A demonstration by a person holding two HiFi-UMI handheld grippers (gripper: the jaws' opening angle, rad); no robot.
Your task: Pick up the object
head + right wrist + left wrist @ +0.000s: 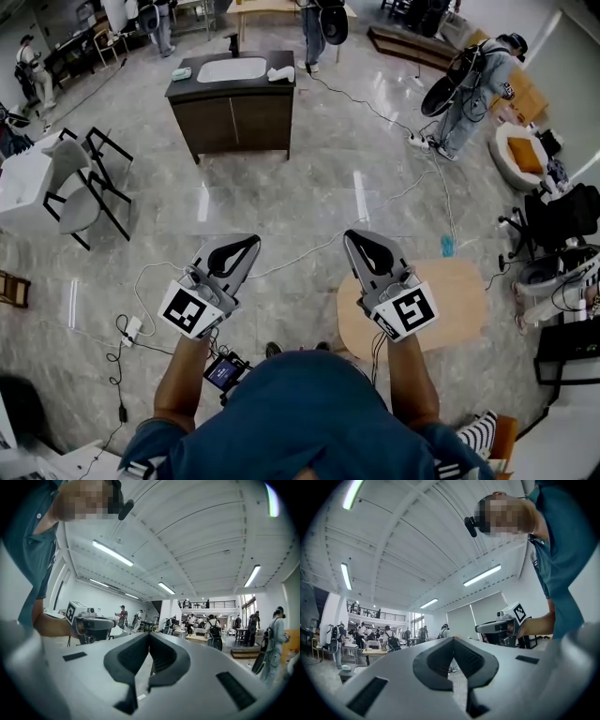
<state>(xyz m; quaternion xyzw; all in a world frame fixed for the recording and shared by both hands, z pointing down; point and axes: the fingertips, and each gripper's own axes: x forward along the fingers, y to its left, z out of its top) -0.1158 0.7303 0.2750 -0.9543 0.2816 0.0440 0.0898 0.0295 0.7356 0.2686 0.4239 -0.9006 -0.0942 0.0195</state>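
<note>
Both grippers are held level at waist height over the grey tiled floor, pointing away from me. In the head view my left gripper (250, 243) is shut with nothing in it, and my right gripper (354, 236) is likewise shut and empty. From its own camera the left gripper (451, 639) shows its pads meeting at the tip, and the right gripper (149, 634) looks the same. A small blue object (447, 246) sits by the far edge of a round wooden table (464, 305), right of my right gripper. I cannot tell whether it rests on the table or the floor.
A dark cabinet (234, 117) with a white basin (232, 69) stands ahead across the floor. Grey chairs (84, 183) stand at the left. White cables (412, 183) run over the tiles. A person (469, 89) stands at the back right, and equipment crowds the right edge.
</note>
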